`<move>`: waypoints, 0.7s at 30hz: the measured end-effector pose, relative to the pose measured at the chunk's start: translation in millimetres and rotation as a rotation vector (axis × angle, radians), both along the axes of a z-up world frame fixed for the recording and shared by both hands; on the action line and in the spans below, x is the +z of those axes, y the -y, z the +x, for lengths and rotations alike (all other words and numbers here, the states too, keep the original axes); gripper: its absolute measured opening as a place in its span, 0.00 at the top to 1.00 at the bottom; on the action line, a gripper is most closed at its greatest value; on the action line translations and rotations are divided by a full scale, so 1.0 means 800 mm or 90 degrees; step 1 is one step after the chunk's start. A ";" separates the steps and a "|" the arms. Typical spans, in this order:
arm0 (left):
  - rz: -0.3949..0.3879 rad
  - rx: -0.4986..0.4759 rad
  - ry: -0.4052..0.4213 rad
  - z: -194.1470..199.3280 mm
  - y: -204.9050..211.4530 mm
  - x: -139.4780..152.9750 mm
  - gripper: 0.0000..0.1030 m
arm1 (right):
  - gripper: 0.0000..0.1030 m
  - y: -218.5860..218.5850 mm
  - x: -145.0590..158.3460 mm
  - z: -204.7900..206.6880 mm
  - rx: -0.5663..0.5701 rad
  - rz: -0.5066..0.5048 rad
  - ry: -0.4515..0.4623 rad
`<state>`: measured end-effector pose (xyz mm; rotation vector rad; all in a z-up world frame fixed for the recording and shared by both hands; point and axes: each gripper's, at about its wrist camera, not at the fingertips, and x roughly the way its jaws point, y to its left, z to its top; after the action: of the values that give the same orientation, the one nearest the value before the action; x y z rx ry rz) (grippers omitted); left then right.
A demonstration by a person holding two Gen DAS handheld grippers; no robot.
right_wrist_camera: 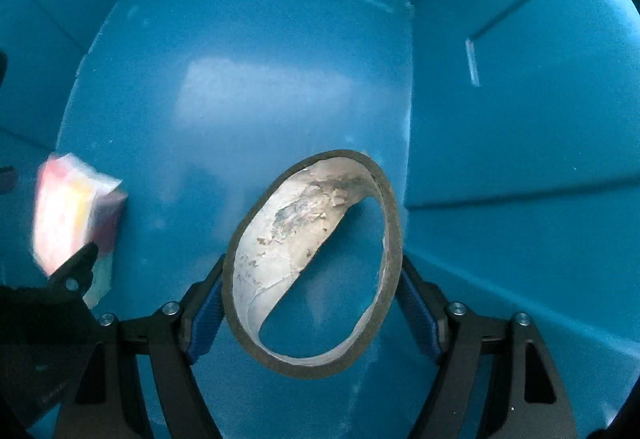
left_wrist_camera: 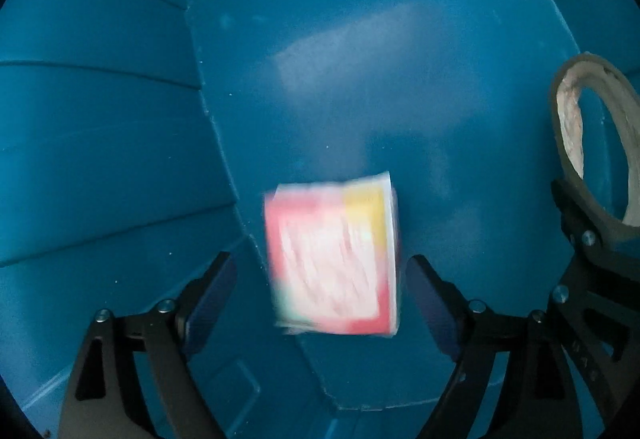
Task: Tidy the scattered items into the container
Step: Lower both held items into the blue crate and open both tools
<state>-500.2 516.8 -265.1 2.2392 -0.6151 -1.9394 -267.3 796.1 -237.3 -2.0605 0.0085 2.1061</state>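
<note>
Nothing of the room itself showed, so the sort of place could not be told. Both cameras looked down into a deep blue plastic container [right_wrist_camera: 520, 111] with ribbed walls and a flat, scuffed floor; its smooth moulded sides filled each view edge to edge.

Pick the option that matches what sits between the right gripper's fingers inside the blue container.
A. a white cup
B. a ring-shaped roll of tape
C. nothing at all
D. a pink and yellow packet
B: in the right wrist view the roll of tape stands between the right gripper's blue pads, which press on its rim from both sides, above the floor of the blue container.
</note>
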 end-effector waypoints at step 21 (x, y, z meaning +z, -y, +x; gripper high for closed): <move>-0.053 -0.044 0.003 -0.015 -0.027 0.006 0.16 | 0.22 -0.009 0.020 0.011 0.024 -0.031 0.058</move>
<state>-512.2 538.1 -260.0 2.2007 -0.7675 -1.9032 -258.1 803.0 -221.0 -2.1990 0.0076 2.0506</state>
